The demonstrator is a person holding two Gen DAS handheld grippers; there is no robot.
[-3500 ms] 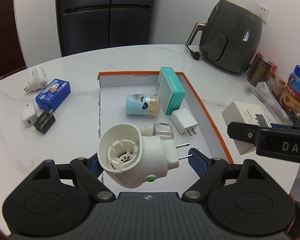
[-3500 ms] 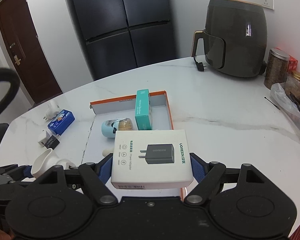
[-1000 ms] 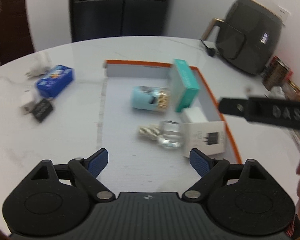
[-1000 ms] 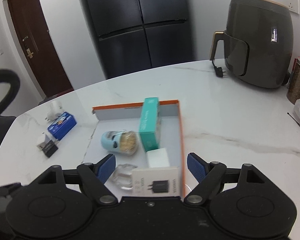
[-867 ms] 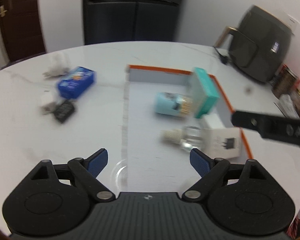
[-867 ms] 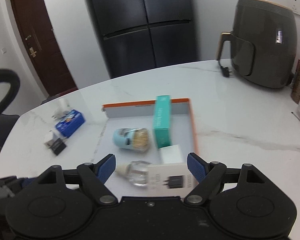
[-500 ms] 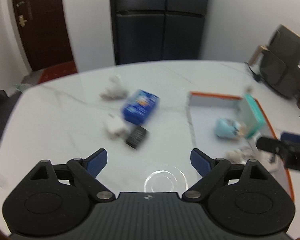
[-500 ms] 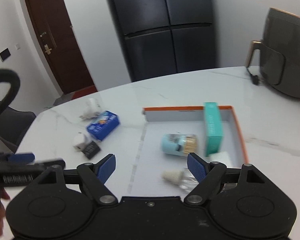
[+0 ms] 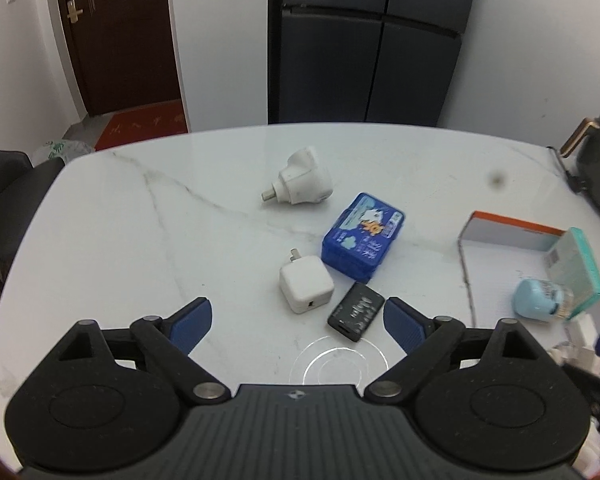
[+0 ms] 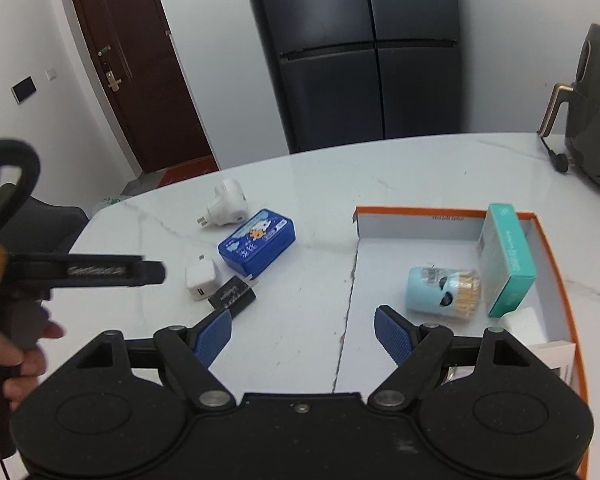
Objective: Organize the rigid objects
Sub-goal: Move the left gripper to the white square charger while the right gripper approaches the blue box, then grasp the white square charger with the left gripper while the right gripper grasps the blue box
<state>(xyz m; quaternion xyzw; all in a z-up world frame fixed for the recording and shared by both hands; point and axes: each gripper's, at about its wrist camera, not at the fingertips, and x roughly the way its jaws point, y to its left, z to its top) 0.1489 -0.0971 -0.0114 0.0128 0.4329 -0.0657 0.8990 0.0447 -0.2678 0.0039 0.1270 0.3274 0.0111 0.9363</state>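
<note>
On the marble table lie a white plug adapter (image 9: pixel 300 182), a blue box (image 9: pixel 362 238), a white square charger (image 9: pixel 306 288) and a black charger (image 9: pixel 356 312). My left gripper (image 9: pixel 298 320) hovers just short of the two chargers, its jaws opening with nothing between them. My right gripper (image 10: pixel 303 330) stands open and empty over the left edge of the orange-rimmed box (image 10: pixel 432 210). That box holds a teal carton (image 10: pixel 508 258), a light-blue toothpick holder (image 10: pixel 440 290) and a white charger box (image 10: pixel 552 356).
A dark air fryer (image 10: pixel 596 120) stands at the table's far right. Behind the table are a black fridge (image 9: pixel 372 40) and a brown door (image 9: pixel 116 32). A dark chair (image 9: pixel 4 184) sits off the left edge. A hand (image 10: pixel 16 360) grips the left tool.
Both grippers held items earlier and now hold nothing. Both views have swung left, from the orange-rimmed box toward the loose chargers and blue box on the table.
</note>
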